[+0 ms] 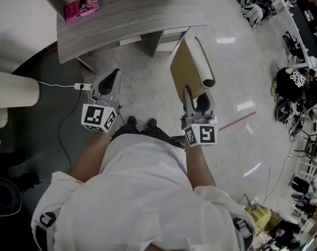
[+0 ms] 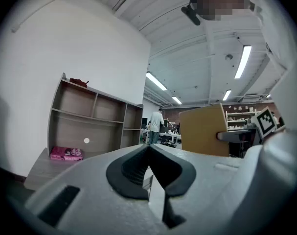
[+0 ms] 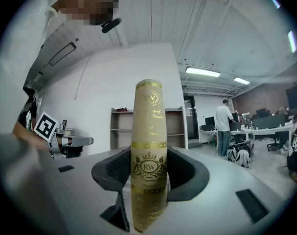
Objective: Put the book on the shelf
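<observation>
The book (image 3: 149, 151) was clenched near its spine in the right gripper (image 1: 195, 101); the left gripper (image 2: 149, 150) was closed, empty. It was best carried upright toward the shelf (image 1: 132, 21)

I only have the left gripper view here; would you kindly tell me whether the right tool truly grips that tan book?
Observer: Yes. The right gripper view shows the right tool clamped on the book, its gold-printed spine upright.
Operator: Where does the shelf lie?
Observer: In the head view the shelf is ahead and left of the book, which is held over the floor.
Operator: Anything near my left tool?
Observer: A white power strip lies on the floor beside it.
</observation>
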Motion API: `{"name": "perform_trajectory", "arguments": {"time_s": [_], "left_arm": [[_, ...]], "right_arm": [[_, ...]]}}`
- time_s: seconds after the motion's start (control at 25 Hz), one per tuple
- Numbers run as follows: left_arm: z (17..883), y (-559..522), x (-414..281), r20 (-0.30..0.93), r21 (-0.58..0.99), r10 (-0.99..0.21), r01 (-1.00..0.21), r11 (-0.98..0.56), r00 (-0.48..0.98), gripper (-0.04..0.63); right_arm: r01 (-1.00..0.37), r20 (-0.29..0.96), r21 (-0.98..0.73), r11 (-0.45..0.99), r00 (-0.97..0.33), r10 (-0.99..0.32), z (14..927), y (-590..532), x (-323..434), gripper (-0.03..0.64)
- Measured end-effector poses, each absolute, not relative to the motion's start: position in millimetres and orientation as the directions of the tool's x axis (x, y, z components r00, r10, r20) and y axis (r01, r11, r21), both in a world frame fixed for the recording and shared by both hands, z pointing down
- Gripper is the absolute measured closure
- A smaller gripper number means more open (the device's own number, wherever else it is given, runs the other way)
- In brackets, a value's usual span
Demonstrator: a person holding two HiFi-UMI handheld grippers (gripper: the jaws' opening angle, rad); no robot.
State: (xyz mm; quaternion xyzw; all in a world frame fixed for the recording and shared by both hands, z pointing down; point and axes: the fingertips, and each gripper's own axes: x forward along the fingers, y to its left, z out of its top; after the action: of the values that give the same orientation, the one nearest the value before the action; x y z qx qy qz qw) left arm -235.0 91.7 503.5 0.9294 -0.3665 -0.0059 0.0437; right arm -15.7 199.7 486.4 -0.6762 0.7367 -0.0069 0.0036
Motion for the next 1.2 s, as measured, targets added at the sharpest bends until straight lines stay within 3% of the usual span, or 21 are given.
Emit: {"name": "perform_trajectory", "arguments": {"time_s": [0.6, 0.96, 1.2], "left_arm": [[487, 133, -181, 0.026, 0.065, -0.630, -0.630, -0.774, 0.776, 0.583], [492, 130, -152, 0.057, 0.061, -0.620, -0.623, -0.780, 0.782, 0.583], [490, 130, -137, 0.038, 0.152, -0.549, -0.548, -0.823, 0.835, 0.583]], "right_arm": [[-0.998, -0.093, -0.043, 0.034, -0.030, -0.995, 464, 239, 34, 0.414], [-0.994, -0.162, -0.082, 0.074, -0.060, -0.985, 459, 230, 65, 0.414], [-0.990, -0.174, -0.097, 0.101, -0.083, -0.981, 454, 217, 74, 0.414]]}}
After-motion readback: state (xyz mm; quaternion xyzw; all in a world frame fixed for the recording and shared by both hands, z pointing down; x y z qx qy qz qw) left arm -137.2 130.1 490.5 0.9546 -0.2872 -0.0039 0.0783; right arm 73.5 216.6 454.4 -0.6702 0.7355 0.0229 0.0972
